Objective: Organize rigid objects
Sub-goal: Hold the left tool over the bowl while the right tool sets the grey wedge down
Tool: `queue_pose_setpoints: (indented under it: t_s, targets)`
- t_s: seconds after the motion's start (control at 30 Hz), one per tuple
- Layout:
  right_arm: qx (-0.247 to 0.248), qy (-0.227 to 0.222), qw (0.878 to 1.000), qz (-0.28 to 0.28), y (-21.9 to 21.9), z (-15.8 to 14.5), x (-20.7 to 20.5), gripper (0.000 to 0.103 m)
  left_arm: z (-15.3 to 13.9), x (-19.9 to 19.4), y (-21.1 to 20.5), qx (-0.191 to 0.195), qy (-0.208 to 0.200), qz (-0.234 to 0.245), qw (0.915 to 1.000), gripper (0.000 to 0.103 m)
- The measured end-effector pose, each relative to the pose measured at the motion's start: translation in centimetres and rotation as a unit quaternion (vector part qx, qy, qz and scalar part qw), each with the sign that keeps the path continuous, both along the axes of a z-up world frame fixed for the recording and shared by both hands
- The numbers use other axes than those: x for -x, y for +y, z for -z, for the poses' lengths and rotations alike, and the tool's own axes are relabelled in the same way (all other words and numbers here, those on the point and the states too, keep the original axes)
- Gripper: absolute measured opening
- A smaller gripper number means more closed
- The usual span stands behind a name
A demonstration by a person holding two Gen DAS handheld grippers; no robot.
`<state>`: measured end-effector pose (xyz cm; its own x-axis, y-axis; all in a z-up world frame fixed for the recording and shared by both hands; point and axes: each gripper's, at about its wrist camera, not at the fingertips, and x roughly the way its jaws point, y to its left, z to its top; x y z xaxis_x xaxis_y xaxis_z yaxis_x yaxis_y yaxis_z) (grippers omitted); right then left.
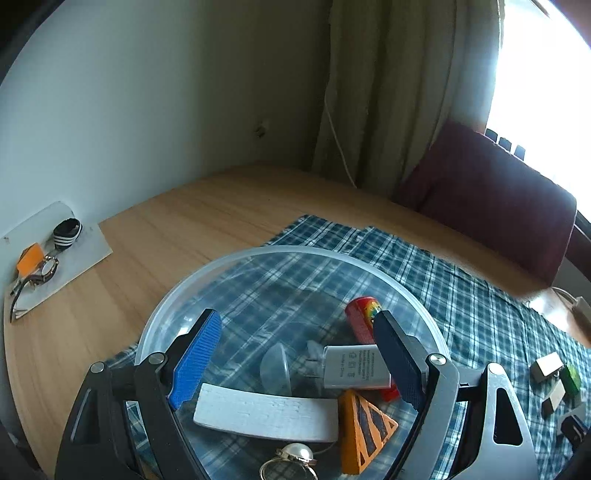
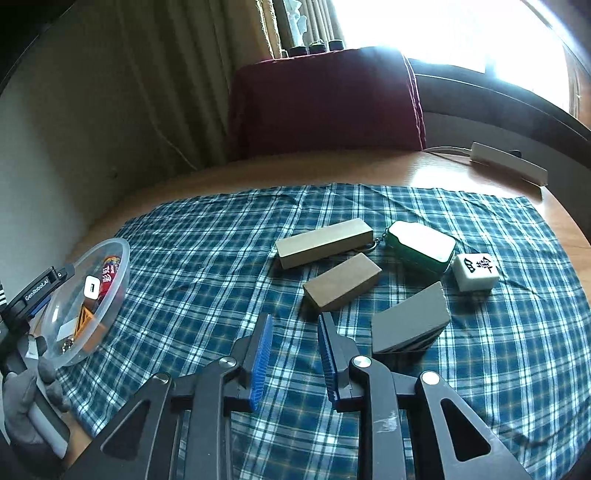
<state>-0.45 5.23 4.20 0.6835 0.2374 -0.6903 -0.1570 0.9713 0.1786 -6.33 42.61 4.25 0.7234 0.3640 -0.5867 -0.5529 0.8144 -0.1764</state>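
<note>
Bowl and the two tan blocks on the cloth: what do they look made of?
Bowl: clear plastic, glossy; the contents show through its wall. Long block and short block: probably wood, matte tan, sharp edges; no grain is visible.

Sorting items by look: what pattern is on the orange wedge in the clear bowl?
Black diagonal stripes on orange, on the orange wedge; clearest in the left wrist view.

Daylight is flooding in through a window (image 2: 424, 33) ahead and to the right of the right claw, washing out the glass. Pale curtains (image 2: 166, 92) are hanging ahead to its left, against a plain white wall (image 1: 147, 92). A dark red cushioned chair back (image 2: 325, 99) is standing straight ahead, just beyond the wooden worktop (image 1: 184, 214).
</note>
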Motion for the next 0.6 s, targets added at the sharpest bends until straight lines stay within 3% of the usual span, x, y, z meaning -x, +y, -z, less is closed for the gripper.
queue_pose_setpoints:
  t_s: [0.27, 0.43, 0.6]
  targets:
    - [0.004, 0.020, 0.999, 0.027, -1.6, 1.0, 0.8, 0.033, -0.1, 0.3, 0.2, 0.009, -0.007, 0.003, 0.9999, 0.085]
    - [0.007, 0.028, 0.999, 0.045, -3.0, 1.4, 1.1, 0.046, -0.2, 0.3, -0.1, 0.006, -0.009, 0.007, 0.9999, 0.085]
    - [0.003, 0.034, 0.998, 0.061, -4.2, 1.5, 0.9, 0.051, -0.2, 0.4, 0.2, 0.012, -0.012, 0.003, 0.9998, 0.088]
